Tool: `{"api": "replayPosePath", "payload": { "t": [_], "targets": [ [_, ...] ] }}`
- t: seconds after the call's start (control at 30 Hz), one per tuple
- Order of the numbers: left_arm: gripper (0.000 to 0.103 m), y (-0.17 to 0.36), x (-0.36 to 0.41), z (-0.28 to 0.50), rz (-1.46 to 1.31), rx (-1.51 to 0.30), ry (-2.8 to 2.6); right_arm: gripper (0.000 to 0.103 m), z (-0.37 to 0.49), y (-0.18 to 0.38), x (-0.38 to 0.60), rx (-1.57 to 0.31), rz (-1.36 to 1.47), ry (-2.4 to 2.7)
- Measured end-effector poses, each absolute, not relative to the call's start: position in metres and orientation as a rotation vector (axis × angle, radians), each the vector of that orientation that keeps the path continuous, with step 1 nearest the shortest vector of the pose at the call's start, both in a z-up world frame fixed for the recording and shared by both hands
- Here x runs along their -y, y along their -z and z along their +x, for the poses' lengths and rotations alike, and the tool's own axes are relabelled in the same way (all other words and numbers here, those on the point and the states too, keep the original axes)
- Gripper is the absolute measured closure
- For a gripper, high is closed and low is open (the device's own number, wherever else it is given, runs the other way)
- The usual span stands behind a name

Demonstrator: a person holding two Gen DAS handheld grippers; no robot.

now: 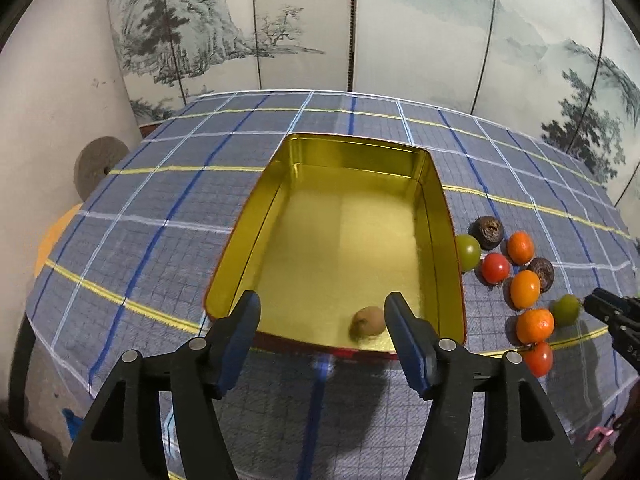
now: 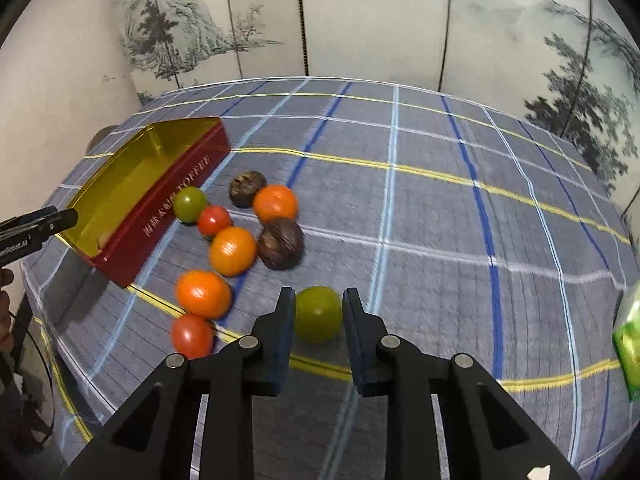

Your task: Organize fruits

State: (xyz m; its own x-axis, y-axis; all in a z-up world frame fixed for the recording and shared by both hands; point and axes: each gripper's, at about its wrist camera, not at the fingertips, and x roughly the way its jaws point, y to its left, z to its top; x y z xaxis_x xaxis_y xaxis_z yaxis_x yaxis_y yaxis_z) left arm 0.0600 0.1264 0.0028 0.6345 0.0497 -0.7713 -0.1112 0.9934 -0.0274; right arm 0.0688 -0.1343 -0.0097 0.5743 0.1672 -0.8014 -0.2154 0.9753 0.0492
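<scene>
A gold-lined tin (image 1: 434,208) with red outer walls (image 2: 160,216) lies on the checked cloth. One brown kiwi (image 1: 367,321) rests inside near its front wall. My left gripper (image 1: 322,308) hovers over that front edge, open, with nothing between its fingers; the kiwi lies below them. To the right of the tin is a cluster of loose fruit: oranges (image 2: 233,251), red tomatoes (image 2: 214,220), dark brown fruits (image 2: 280,243) and a green one (image 2: 190,204). My right gripper (image 2: 319,298) is shut on another green fruit (image 2: 319,316) at the near side of the cluster.
A painted folding screen (image 1: 360,20) stands behind the table. A green packet (image 2: 628,344) sits at the table's right edge. The left gripper (image 2: 40,224) shows beside the tin's near corner, with a hand (image 2: 5,280) below it. A grey disc (image 1: 100,168) hangs past the left edge.
</scene>
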Motion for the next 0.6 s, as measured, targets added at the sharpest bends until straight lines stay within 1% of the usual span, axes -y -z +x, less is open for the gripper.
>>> {"api": "replayPosePath", "payload": {
  "t": [0.13, 0.2, 0.27, 0.33, 0.6],
  "targets": [
    [0.038, -0.002, -0.135, 0.052, -0.089, -0.880, -0.097, 0.079, 0.074, 0.017, 0.129, -0.949, -0.082, -0.212],
    [0.037, -0.002, -0.139, 0.049, -0.098, -0.882, -0.100, 0.077, 0.074, 0.023, 0.133, -0.969, -0.073, -0.193],
    [0.037, -0.003, -0.143, 0.045, -0.119, -0.878, -0.101, 0.071, 0.075, 0.026, 0.136, -0.977, -0.056, -0.203],
    [0.037, -0.003, -0.147, 0.043, -0.129, -0.879, -0.105, 0.069, 0.075, 0.025, 0.137, -0.972, -0.032, -0.219],
    [0.036, -0.001, -0.159, 0.036, -0.154, -0.886, -0.130, 0.067, 0.079, 0.030, 0.112, -0.990, -0.056, -0.290]
  ]
}}
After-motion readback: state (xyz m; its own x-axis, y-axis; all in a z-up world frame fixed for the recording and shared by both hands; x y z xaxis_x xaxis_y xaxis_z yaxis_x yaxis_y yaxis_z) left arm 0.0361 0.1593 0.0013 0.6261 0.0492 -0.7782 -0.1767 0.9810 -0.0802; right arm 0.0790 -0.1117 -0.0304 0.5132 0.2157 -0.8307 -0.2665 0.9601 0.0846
